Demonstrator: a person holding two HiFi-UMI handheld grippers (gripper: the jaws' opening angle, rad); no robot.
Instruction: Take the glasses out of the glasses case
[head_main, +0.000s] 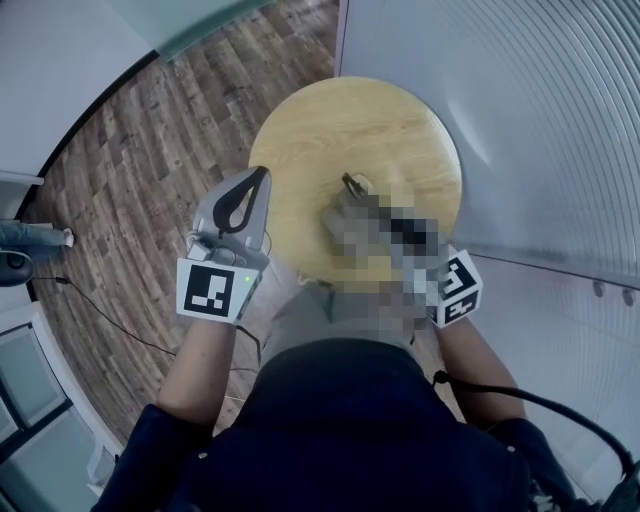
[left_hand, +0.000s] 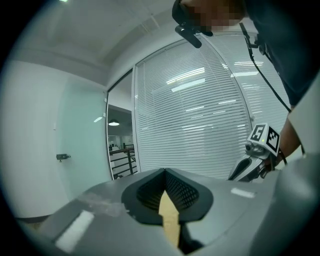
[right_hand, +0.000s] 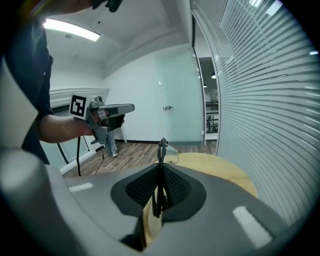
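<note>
Right gripper (right_hand: 159, 172) jaws clamped on glasses (right_hand: 163, 149), frame edge-on, long axis running forward out of jaws, lens end above table (head_main: 340, 120); glasses case not visible in any view. Left gripper (left_hand: 165, 172) jaws together, empty, off table's left edge, well apart from glasses; judged: set-down falls to right

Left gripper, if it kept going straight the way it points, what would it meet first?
Likely the white slatted blinds: the left gripper faces them with nothing visible between, though depth is hard to judge.

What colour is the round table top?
The table is light yellowish wood. The head view shows it best.
</note>
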